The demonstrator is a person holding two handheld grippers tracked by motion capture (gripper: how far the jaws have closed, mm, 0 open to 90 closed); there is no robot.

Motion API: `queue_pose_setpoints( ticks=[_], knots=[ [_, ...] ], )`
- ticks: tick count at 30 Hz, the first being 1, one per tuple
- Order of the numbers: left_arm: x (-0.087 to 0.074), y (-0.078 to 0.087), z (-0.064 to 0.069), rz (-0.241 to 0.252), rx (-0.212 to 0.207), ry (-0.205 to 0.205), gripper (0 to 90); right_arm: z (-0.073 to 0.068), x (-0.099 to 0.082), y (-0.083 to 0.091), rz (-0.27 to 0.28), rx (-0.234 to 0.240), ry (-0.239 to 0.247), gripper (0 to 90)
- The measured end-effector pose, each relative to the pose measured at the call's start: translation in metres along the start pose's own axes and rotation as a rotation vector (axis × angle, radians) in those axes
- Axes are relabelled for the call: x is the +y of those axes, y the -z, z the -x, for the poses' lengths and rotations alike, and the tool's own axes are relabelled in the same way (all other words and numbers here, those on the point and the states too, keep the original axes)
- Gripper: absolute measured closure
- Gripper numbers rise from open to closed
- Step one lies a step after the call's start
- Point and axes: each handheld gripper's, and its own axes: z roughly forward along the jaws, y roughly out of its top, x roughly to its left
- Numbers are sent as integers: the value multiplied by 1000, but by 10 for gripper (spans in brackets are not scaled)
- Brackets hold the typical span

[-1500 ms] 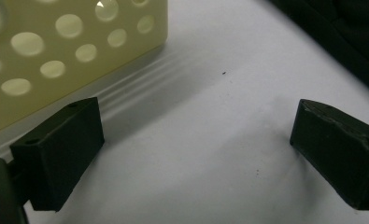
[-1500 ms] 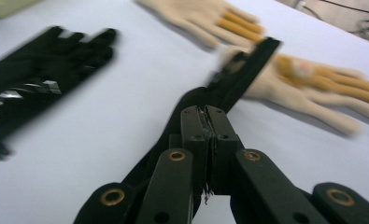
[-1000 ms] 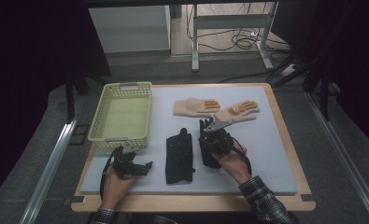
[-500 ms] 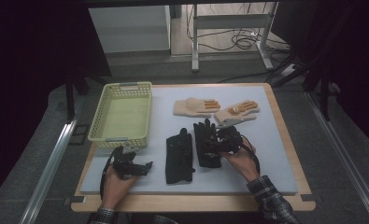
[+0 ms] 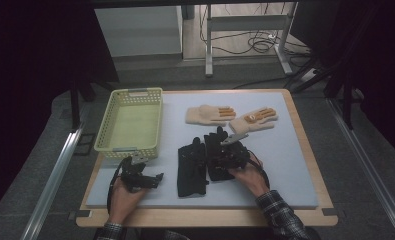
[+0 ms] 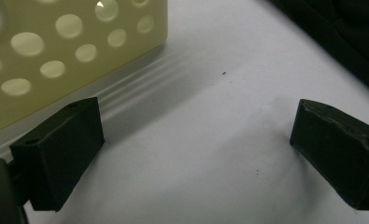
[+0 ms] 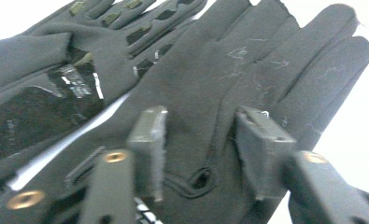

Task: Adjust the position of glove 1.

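Observation:
Two black gloves lie side by side on the pale mat (image 5: pixel 285 165), the left one (image 5: pixel 191 170) flat, the right one (image 5: pixel 214 140) under my right gripper (image 5: pixel 221 152). In the right gripper view that gripper (image 7: pixel 201 126) hovers low over the right black glove's palm (image 7: pixel 247 70). Its jaws have just been closing and stand partly apart, with palm fabric between them and no visible pinch. The other black glove (image 7: pixel 56 56) lies to the left there. My left gripper (image 5: pixel 147 178) rests on the mat near the basket, open (image 6: pixel 196 140) and holding nothing.
A pale yellow perforated basket (image 5: pixel 135 92) stands at the back left, and its wall (image 6: pixel 140 46) is close to the left jaw. Two beige gloves (image 5: pixel 207 114) (image 5: pixel 255 120) lie palm up behind the black ones. A wooden table edge frames the mat.
The right gripper has sunk onto the right black glove, and its jaws went from nearly closed to wide, then narrower. The left gripper has stayed put.

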Motion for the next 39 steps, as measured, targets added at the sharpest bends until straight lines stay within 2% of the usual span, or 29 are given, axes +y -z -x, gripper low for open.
queue_pose_setpoints(
  ticks=[5, 8, 12, 17, 27, 28, 33, 39],
  knots=[
    [0, 0, 0, 0, 0, 0, 29, -1, -1, 2, 1, 4, -43, 753],
    [0, 0, 0, 0, 0, 0, 29, 1, -4, 3, 19, 20, -88, 801],
    [0, 0, 0, -1, 0, 0, 29, -1, -3, 5, 21, 3, -82, 812],
    [0, 0, 0, -1, 0, 1, 29, -3, -1, 14, 56, -14, -72, 815],
    [0, 0, 0, -1, 0, -4, 29, -5, 12, 43, 104, 2, -89, 815],
    [0, 0, 0, -1, 0, -4, 29, -7, 15, 51, 113, 19, -100, 814],
    [0, 0, 0, 3, 0, 1, 29, -20, 24, 63, 137, 54, -112, 813],
    [0, 0, 0, 4, 0, 1, 29, -48, 34, 58, 132, 89, -94, 811]
  ],
)
